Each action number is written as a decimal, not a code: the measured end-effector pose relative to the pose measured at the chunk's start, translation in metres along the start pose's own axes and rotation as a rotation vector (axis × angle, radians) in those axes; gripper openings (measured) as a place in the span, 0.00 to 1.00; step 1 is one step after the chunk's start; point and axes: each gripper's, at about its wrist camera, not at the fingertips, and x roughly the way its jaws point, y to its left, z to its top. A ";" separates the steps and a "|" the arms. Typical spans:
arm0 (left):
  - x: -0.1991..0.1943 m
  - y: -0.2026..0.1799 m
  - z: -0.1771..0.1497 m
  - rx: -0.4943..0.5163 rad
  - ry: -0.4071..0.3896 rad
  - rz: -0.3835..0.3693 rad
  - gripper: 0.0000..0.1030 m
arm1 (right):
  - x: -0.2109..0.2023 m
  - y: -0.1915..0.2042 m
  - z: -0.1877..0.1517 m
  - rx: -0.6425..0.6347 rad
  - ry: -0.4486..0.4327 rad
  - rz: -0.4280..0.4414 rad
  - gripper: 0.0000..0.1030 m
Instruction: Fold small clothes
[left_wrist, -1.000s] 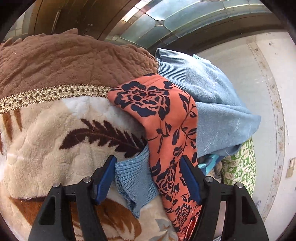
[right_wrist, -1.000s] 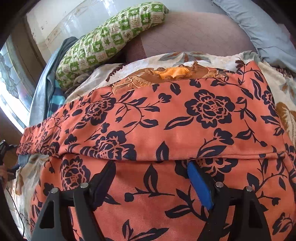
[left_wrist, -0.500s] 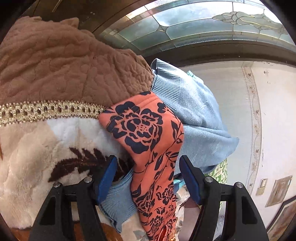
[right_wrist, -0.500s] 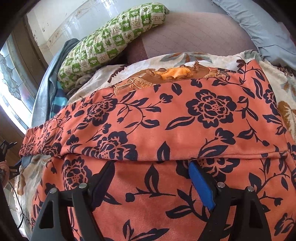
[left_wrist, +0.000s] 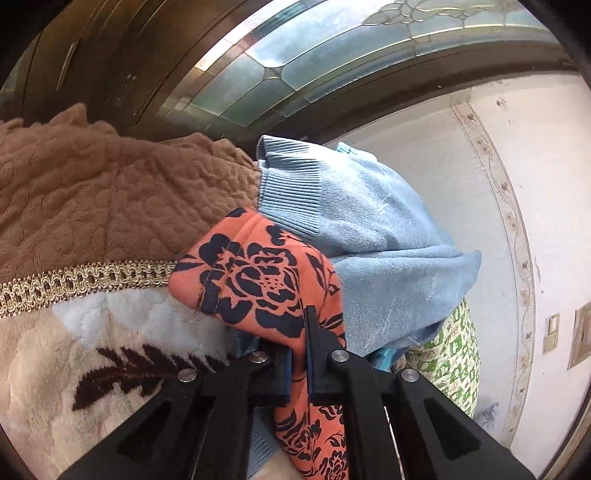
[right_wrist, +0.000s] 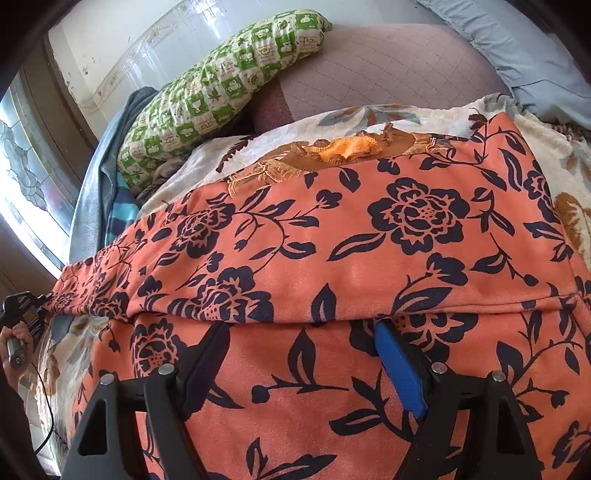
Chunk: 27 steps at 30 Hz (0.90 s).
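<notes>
A: What is the left tool doing?

B: Its two jaws are pressed together on an end of the one orange floral garment, at lower centre of the left view.

A: And the right tool?

B: Its jaws are closing a little but stand spread, both tips at the folded edge of that garment; nothing is pinched. The cloth fills the middle and bottom of the right view.

A: Around them?

B: One blue knit top just right of the pinched end, one plush leaf-patterned blanket beneath, one green checked pillow at upper left, one hand at the left edge.
</notes>
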 end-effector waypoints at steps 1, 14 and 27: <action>-0.004 -0.010 -0.003 0.034 -0.005 -0.018 0.04 | -0.002 -0.002 0.001 0.013 0.001 0.006 0.78; -0.050 -0.189 -0.178 0.577 0.082 -0.162 0.04 | -0.120 -0.063 0.041 -0.026 -0.222 -0.002 0.66; 0.035 -0.291 -0.498 0.964 0.441 -0.136 0.05 | -0.155 -0.172 0.089 0.317 -0.305 0.104 0.67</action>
